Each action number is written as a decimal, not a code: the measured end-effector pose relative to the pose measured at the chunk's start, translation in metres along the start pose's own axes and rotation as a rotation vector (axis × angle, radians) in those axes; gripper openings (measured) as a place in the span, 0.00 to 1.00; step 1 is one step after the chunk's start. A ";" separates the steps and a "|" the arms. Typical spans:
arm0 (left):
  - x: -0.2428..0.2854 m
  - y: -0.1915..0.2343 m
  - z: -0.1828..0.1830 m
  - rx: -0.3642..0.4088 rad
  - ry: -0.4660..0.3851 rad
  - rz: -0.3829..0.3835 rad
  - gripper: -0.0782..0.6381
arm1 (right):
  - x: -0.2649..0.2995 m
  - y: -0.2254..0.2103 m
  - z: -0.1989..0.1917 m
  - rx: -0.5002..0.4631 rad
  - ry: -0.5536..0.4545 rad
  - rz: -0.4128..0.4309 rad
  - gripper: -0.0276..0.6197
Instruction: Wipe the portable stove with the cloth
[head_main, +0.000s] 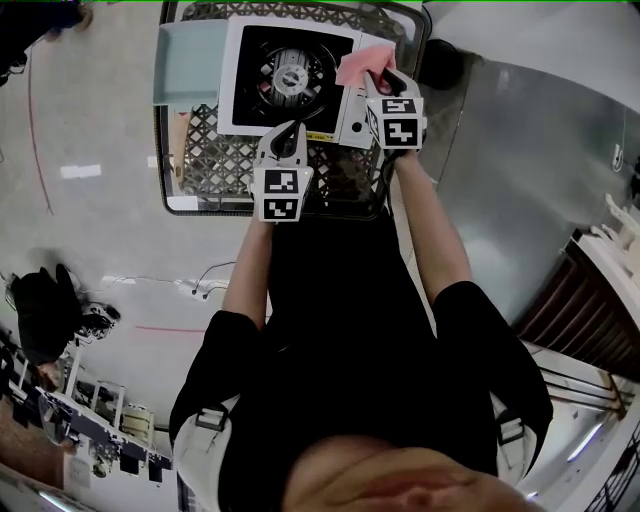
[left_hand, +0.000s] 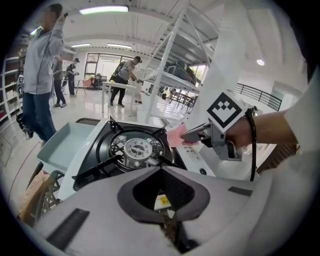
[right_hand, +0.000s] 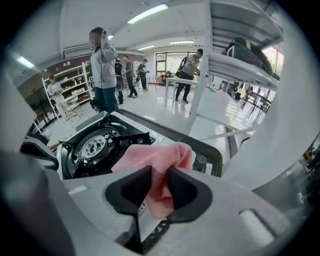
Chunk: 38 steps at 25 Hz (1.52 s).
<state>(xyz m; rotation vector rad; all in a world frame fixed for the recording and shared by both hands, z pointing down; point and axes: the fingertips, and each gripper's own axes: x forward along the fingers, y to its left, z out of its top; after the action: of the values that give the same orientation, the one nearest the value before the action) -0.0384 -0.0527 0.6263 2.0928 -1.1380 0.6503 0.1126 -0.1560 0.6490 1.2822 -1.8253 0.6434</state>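
Left tongs (head_main: 288, 135): pressed together, empty, at stove (head_main: 290, 75) near edge, below burner (head_main: 288, 72).
Right tongs (head_main: 385, 82): pinching pink cloth (head_main: 356, 66), bunched ahead of tips, over stove's right panel.
Burner lies left of cloth; right hand is the one placed to wipe.

The portable stove (head_main: 238, 100) is white, with a round black burner (head_main: 290, 72) in the middle. It sits flat on a wire rack (head_main: 215, 160). The cloth (head_main: 358, 66) is pink and crumpled. It is over the stove's far right side, pinched in the right tongs (right_hand: 159, 187).
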 end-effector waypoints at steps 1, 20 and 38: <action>0.001 0.001 0.004 -0.009 -0.009 0.002 0.11 | 0.003 -0.002 0.003 -0.009 -0.001 0.003 0.20; 0.011 0.014 0.035 -0.034 -0.074 0.003 0.11 | 0.039 0.002 0.057 -0.391 0.053 0.157 0.10; -0.001 0.039 0.030 -0.115 -0.076 0.054 0.11 | 0.054 0.072 0.106 -0.778 0.079 0.355 0.09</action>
<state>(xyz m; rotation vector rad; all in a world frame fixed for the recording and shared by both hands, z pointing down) -0.0691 -0.0903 0.6187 2.0095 -1.2484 0.5216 0.0024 -0.2408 0.6379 0.4202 -1.9593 0.1121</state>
